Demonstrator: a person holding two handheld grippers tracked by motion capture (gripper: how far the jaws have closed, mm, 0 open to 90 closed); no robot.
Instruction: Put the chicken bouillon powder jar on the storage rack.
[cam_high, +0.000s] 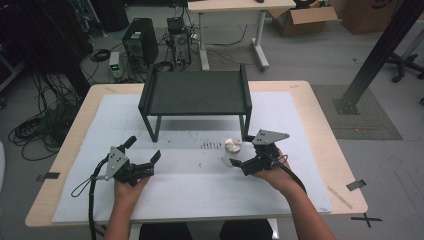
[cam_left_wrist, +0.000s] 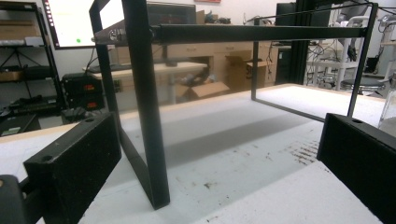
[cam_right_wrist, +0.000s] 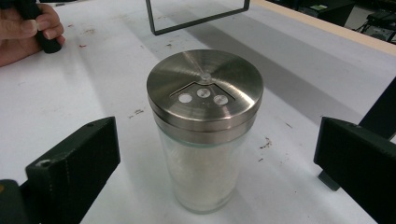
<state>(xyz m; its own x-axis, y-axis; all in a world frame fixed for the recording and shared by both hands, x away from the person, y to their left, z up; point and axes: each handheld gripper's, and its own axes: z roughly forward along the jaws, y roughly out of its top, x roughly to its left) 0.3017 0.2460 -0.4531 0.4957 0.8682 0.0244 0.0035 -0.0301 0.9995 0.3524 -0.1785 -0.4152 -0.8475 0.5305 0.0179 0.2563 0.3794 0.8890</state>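
Shaker ahead of the right gripper

The shaker (cam_right_wrist: 204, 130) stands upright between the right gripper's (cam_right_wrist: 205, 168) wide-open jaws, untouched; the left gripper (cam_high: 145, 156), also wide open and empty, sits well left of the shaker.

Grey floor (cam_high: 310, 55). Second desk (cam_high: 235, 6) at 12 o'clock, cardboard box (cam_high: 300, 19) at 1 o'clock. Computer towers (cam_high: 141, 41) and cable bundles (cam_high: 35, 130) at 10–11 o'clock. Black metal post (cam_high: 380, 50) at 2 o'clock.
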